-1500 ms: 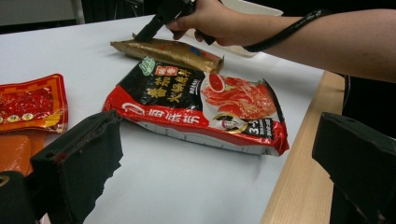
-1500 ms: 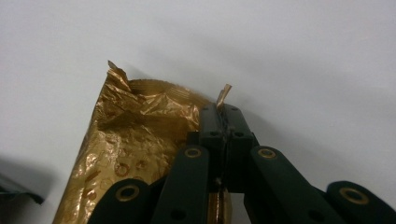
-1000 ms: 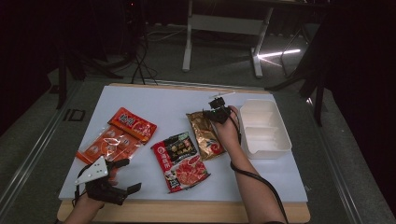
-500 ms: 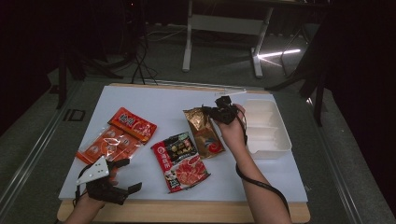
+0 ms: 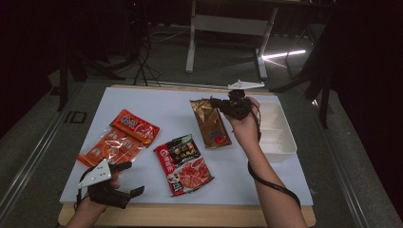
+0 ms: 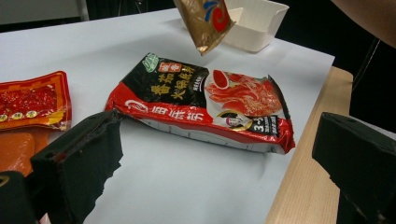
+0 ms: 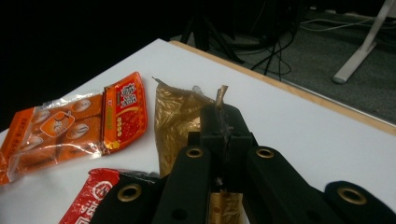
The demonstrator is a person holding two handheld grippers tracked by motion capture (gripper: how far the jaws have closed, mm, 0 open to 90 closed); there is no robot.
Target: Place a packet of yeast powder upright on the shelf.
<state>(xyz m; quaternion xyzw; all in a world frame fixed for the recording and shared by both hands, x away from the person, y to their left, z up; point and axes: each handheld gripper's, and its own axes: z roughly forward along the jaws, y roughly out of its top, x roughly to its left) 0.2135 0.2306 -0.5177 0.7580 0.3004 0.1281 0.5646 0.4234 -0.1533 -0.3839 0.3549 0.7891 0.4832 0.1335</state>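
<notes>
My right gripper point(image 5: 219, 102) is shut on the top edge of a gold packet point(image 5: 210, 124), which hangs lifted off the white table point(image 5: 171, 109). Its jaws pinch the crumpled gold packet point(image 7: 175, 116) in the right gripper view. The packet's lower corner point(image 6: 205, 18) hangs above the table in the left gripper view. A red and black packet point(image 5: 184, 162) lies flat at the table's middle front. My left gripper point(image 5: 126, 178) stands open near the front left corner, with nothing between its jaws, facing the red and black packet point(image 6: 201, 102).
A white tray point(image 5: 280, 135) stands at the table's right side, just beyond my right hand. Two orange-red packets point(image 5: 124, 137) lie overlapping at the left. The table's wooden front edge point(image 5: 190, 216) runs beside my left gripper.
My right gripper has risen with the gold packet, which has come up off the table and now hangs from its jaws. The left gripper has stayed in place.
</notes>
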